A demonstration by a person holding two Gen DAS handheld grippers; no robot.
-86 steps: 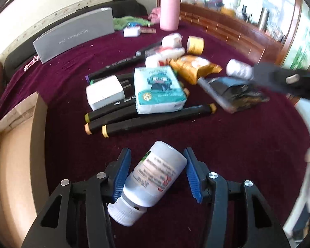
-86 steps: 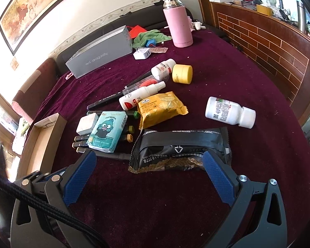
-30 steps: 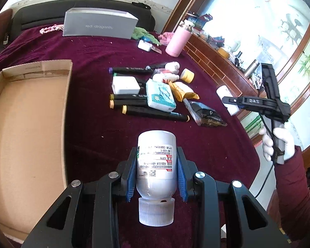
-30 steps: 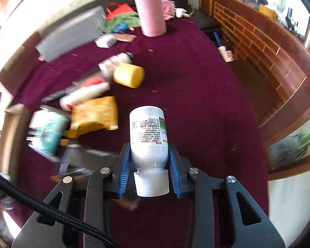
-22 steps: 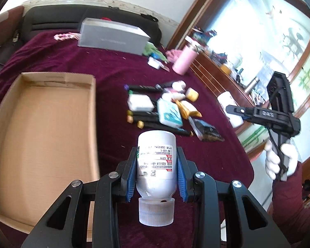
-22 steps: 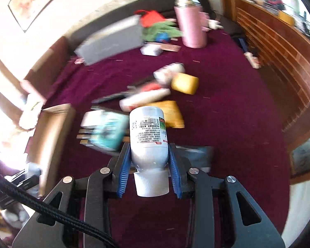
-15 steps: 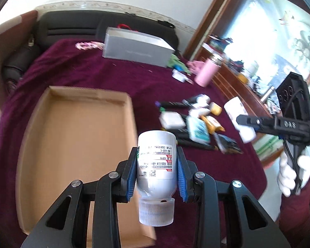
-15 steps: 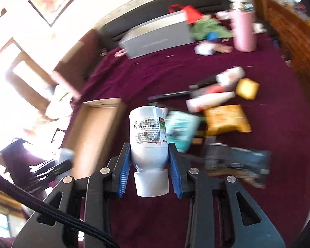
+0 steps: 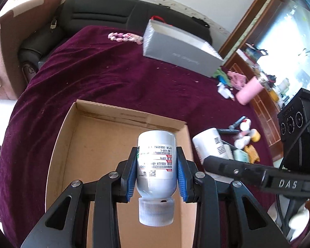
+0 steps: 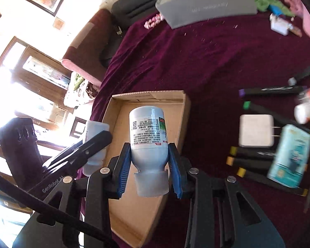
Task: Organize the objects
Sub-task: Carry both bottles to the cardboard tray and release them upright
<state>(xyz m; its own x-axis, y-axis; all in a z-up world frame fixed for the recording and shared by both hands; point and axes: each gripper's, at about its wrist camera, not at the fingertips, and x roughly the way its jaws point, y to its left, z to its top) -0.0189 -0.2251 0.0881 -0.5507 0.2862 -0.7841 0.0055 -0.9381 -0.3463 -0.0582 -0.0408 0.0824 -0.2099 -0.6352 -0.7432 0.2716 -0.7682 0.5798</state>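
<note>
My left gripper [image 9: 156, 174] is shut on a white pill bottle [image 9: 156, 161], cap towards me, held above the open cardboard box [image 9: 105, 144]. My right gripper [image 10: 148, 169] is shut on a second white pill bottle [image 10: 147, 136], also cap towards me, over the same box [image 10: 173, 111]. In the left wrist view the right gripper and its bottle [image 9: 211, 144] hang just right of the box. In the right wrist view the left gripper's bottle [image 10: 95, 142] hangs at the box's left edge.
On the maroon cloth [image 9: 93, 68] lie a grey carton [image 9: 179, 51], a pink flask [image 9: 249, 92], black markers [image 10: 256, 157], a white charger [image 10: 256, 130], a teal tissue pack [image 10: 289, 155], small white bottles [image 10: 308, 107] and a yellow packet [image 9: 252, 150]. A dark sofa [image 9: 93, 16] stands behind.
Both grippers have swung left with their bottles, from over the clutter to above the cardboard box. The two grippers have come close together.
</note>
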